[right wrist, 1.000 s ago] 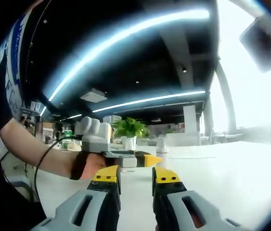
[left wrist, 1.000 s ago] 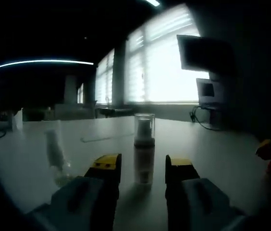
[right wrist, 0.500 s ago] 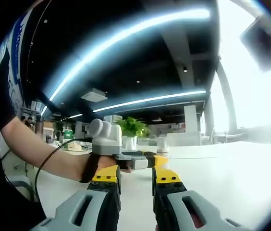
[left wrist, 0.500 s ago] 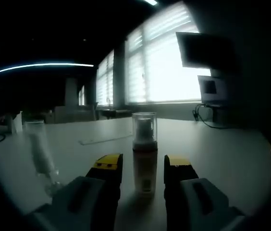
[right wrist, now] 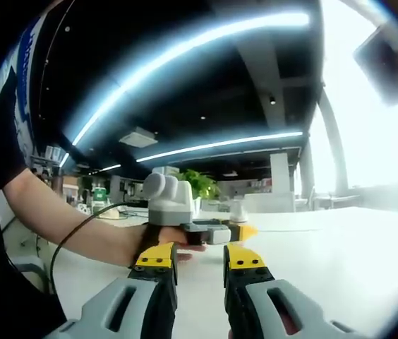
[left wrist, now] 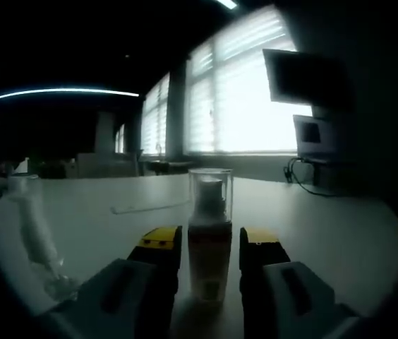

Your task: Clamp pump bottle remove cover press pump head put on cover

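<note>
Both hand-held grippers have grey bodies and yellow-tipped black jaws; a black cable (right wrist: pixel 72 236) trails past a dark, blue-lettered short sleeve (right wrist: pixel 5 134).

Pump bottle (left wrist: pixel 208 265) is standing upright on the white table (left wrist: pixel 326 226), its pale body tapering to a pump head that is sitting under a clear cover (left wrist: pixel 210 195).

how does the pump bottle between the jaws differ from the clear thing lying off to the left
The pale pump bottle with clear cover stands upright between the left hand-held gripper jaws; the clear plastic bottle leans tilted, apart from them. The pump bottle's body is opaque, the other see-through throughout. Both rest on the white table.
</note>
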